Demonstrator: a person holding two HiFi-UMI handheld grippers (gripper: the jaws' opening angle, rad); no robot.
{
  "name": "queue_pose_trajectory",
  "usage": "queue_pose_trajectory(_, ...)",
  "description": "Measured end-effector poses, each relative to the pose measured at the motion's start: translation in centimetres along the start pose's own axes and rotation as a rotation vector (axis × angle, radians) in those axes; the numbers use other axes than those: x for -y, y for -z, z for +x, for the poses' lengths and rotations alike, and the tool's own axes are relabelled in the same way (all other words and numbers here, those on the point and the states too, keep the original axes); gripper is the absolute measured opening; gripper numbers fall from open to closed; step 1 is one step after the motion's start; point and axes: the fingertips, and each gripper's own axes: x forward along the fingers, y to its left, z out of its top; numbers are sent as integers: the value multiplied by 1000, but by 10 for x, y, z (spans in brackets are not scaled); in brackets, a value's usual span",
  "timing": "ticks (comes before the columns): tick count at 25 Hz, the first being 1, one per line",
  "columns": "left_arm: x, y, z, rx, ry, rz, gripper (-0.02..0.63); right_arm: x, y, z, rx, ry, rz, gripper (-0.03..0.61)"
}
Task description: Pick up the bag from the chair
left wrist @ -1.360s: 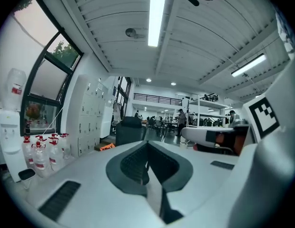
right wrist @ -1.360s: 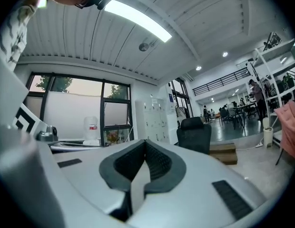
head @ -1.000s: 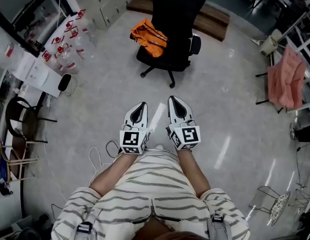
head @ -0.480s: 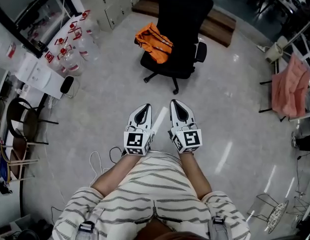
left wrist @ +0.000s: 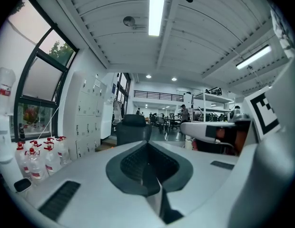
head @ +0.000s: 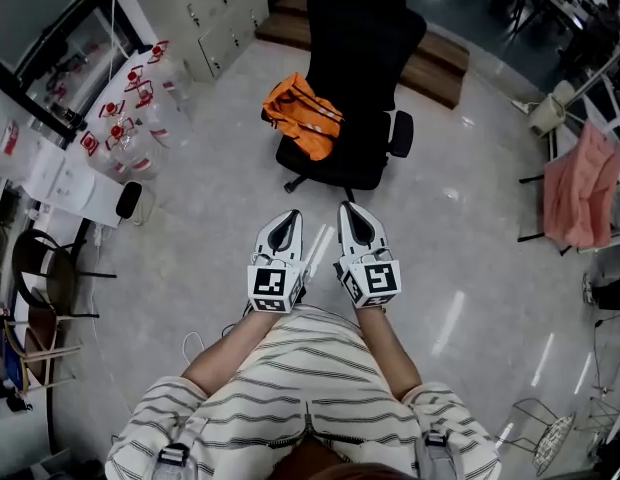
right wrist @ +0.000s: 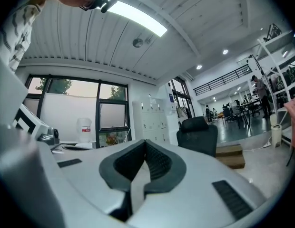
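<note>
An orange bag (head: 303,116) lies on the left side of the seat of a black office chair (head: 358,88) ahead of me in the head view. The chair's black back (left wrist: 133,127) also shows in the left gripper view, and the chair (right wrist: 199,134) appears again in the right gripper view. My left gripper (head: 285,223) and right gripper (head: 352,216) are held side by side in front of my body, short of the chair. Both are shut with nothing between the jaws.
White lockers (head: 205,8) stand at the back left. Several water bottles with red caps (head: 130,108) sit on the floor by a white table (head: 50,168). A pink cloth (head: 582,183) hangs on a rack at right. A wooden step (head: 435,58) lies behind the chair.
The chair and bag have come closer and lower in the head view as I walk towards them. Both grippers stay shut and level in front of me.
</note>
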Motion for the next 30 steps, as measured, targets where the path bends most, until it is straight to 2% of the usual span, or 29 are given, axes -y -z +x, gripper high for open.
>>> queue_pose_trajectory(7, -50, -16, 62, -19, 16, -4, 23, 11, -4, 83, -28, 7, 1, 18)
queue_pose_trajectory(16, -103, -25, 125, -37, 53, -18, 23, 29, -2, 162, -54, 42, -3, 18)
queue_pose_trajectory(26, -142, -27, 172, -57, 81, -35, 23, 43, -1, 220, -67, 75, -7, 18)
queue_pose_trajectory(30, -142, -20, 185, -76, 95, -46, 23, 51, 4, 227, -81, 83, -6, 18)
